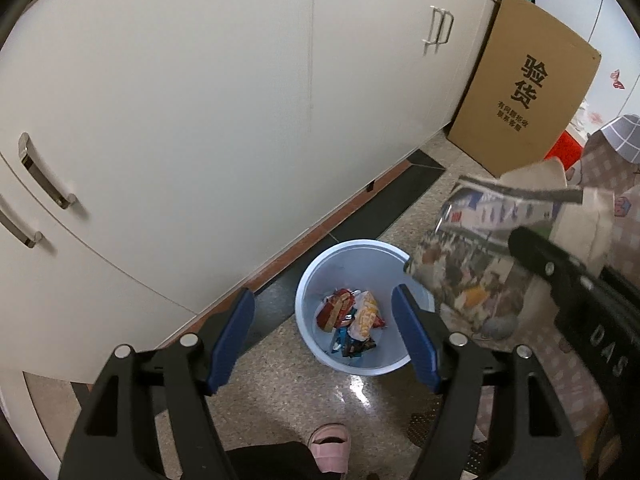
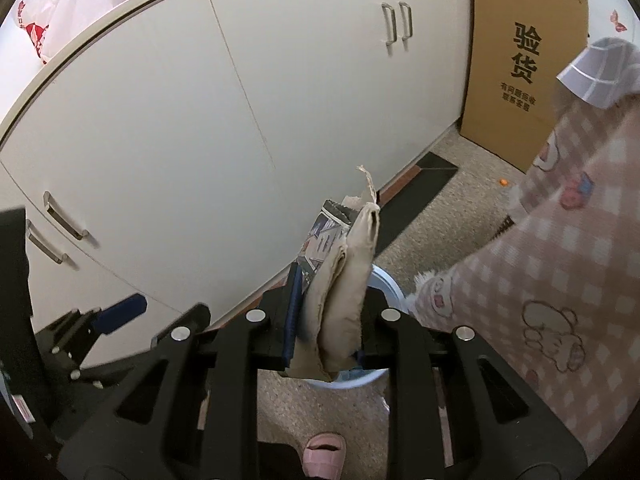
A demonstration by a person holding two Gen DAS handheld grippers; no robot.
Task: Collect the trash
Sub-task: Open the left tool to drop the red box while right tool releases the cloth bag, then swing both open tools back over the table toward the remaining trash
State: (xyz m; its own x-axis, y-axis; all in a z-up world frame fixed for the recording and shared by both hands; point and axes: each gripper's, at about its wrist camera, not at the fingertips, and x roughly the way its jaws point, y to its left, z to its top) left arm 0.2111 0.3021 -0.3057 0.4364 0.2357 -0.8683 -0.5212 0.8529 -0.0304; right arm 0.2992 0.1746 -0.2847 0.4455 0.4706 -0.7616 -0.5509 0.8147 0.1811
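A light blue trash bin (image 1: 316, 276) stands on the speckled floor next to the white cabinets, with several snack wrappers (image 1: 352, 320) in it. My left gripper (image 1: 324, 320) is open and empty, held above the bin. My right gripper (image 2: 328, 312) is shut on a printed paper bag (image 2: 344, 276), folded flat and held upright over the bin's rim (image 2: 390, 282). In the left wrist view the same bag (image 1: 476, 248) hangs to the right of the bin, gripped by the right gripper's black finger (image 1: 536, 252).
White cabinets (image 1: 200, 120) run along the left. A cardboard box (image 1: 524, 96) leans against them at the far right. A dark floor mat (image 1: 400, 192) lies along the cabinet base. A pink slipper (image 1: 330, 446) is below. A pink checked sleeve (image 2: 560, 272) fills the right.
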